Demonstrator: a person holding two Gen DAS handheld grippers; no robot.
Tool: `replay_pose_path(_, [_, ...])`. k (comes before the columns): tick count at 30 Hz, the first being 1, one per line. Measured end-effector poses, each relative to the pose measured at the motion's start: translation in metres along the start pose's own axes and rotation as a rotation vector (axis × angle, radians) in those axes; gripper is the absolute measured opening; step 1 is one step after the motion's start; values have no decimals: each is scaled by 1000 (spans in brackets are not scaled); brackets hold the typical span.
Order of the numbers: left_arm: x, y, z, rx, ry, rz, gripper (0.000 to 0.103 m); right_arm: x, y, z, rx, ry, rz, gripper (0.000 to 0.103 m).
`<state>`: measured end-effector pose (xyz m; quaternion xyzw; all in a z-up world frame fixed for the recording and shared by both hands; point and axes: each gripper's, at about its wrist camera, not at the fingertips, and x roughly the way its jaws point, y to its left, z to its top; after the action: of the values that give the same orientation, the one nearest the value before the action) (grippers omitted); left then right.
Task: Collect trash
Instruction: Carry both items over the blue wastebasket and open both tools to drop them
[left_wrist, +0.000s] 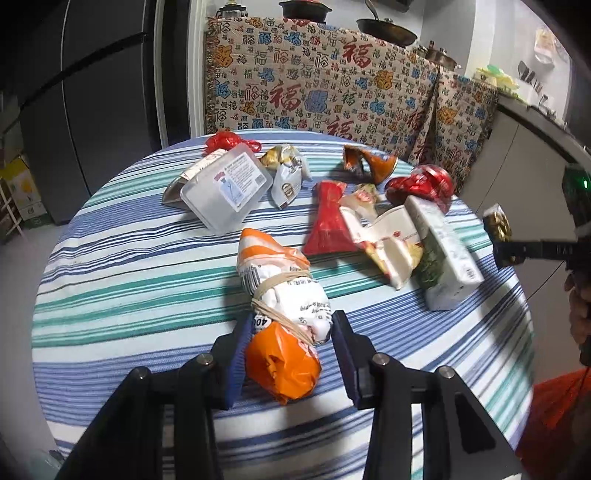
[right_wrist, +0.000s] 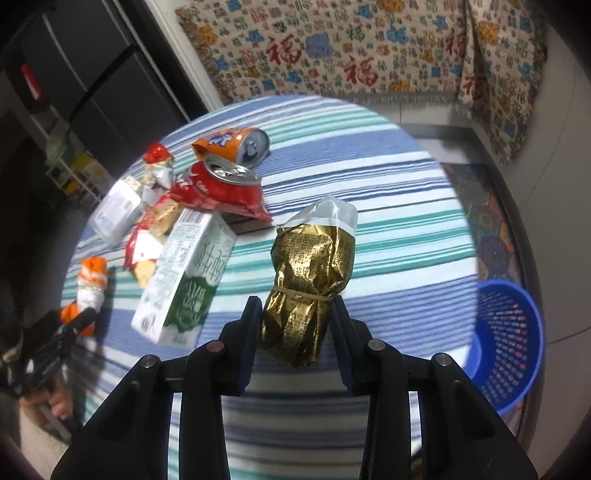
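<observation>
Left tool (left_wrist: 288, 354) straddled the orange-and-white bundle (left_wrist: 282, 295) lying on the striped surface (left_wrist: 110, 295), fingers parted, apparently not yet clamped. Right tool (right_wrist: 295, 332) gripped the gold foil packet (right_wrist: 310, 280), raised above the surface near the blue basket (right_wrist: 509, 339).

Left wrist: low and close over the striped desk (left_wrist: 110, 280), facing the patterned cloth (left_wrist: 314, 85) at top of frame. Right wrist: higher, angled down across the desk (right_wrist: 388, 229), blue basket (right_wrist: 506, 343) at lower right. Shared: desk and milk carton (left_wrist: 443, 251) (right_wrist: 184, 273).
</observation>
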<state>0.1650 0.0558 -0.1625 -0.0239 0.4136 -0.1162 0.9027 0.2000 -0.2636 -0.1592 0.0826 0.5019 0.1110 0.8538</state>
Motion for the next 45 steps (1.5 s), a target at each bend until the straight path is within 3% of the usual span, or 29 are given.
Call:
replay_pose_path(5, [-26, -34, 14, 7, -36, -87, 43, -23, -21, -7, -10, -16, -31, 37])
replay_pose_path(13, [-38, -166, 40, 111, -29, -275, 43, -82, -110, -25, 74, -48, -123, 38])
replay_pose_path(19, [-2, -286, 49, 215, 45, -365, 43, -101, -185, -41, 167, -47, -191, 38])
replay_pose_path(24, [58, -369, 50, 238, 127, -416, 43, -96, -238, -44, 200, -22, -249, 38])
replay_pose_path(33, [146, -433, 36, 303, 196, -407, 43, -74, -298, -70, 246, -20, -244, 38])
replay_pose_path(45, [209, -467, 12, 339, 244, -402, 45, -53, -313, -59, 249, -17, -217, 41])
